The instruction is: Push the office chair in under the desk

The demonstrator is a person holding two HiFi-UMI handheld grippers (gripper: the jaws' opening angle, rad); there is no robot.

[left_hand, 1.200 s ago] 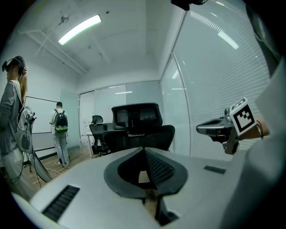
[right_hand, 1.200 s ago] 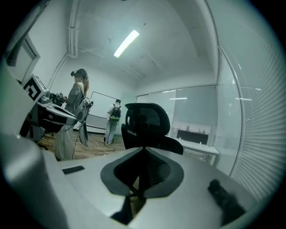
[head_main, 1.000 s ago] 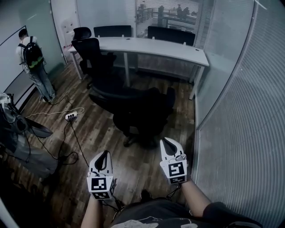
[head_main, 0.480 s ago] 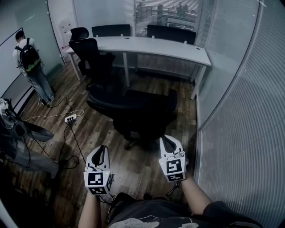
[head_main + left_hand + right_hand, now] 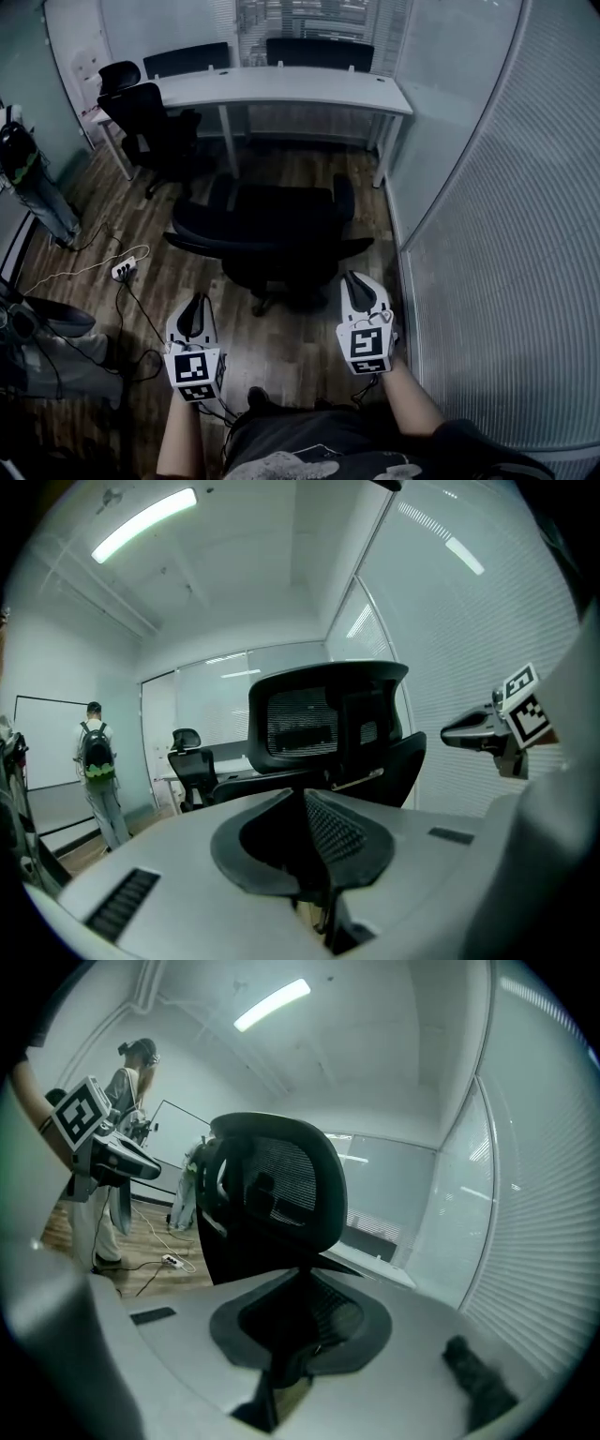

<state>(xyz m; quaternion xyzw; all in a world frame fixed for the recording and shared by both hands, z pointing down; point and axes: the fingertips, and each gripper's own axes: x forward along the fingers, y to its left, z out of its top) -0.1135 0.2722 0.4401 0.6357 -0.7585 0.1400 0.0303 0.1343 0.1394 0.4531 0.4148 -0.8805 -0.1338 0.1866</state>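
Note:
A black office chair (image 5: 272, 234) stands on the wooden floor, its back turned to me, in front of the long white desk (image 5: 281, 89). My left gripper (image 5: 196, 304) is just short of the chair's back on the left, shut and empty. On the right, my right gripper (image 5: 355, 280) is also shut with nothing in it, close to the chair's right arm. In the left gripper view the chair back (image 5: 328, 724) fills the middle beyond the closed jaws (image 5: 314, 827). In the right gripper view the chair back (image 5: 272, 1204) rises just beyond the closed jaws (image 5: 305, 1321).
A second black chair (image 5: 150, 127) stands at the desk's left end, and more chairs (image 5: 319, 52) behind the desk. A person with a backpack (image 5: 28, 178) stands at far left. A power strip (image 5: 123, 270) and cables lie on the floor. A glass wall with blinds (image 5: 487, 234) runs along the right.
I have stepped forward: the chair and desk sit nearer and more central. Both grippers have come up close to the chair's back, still shut. The person has slid to the left edge.

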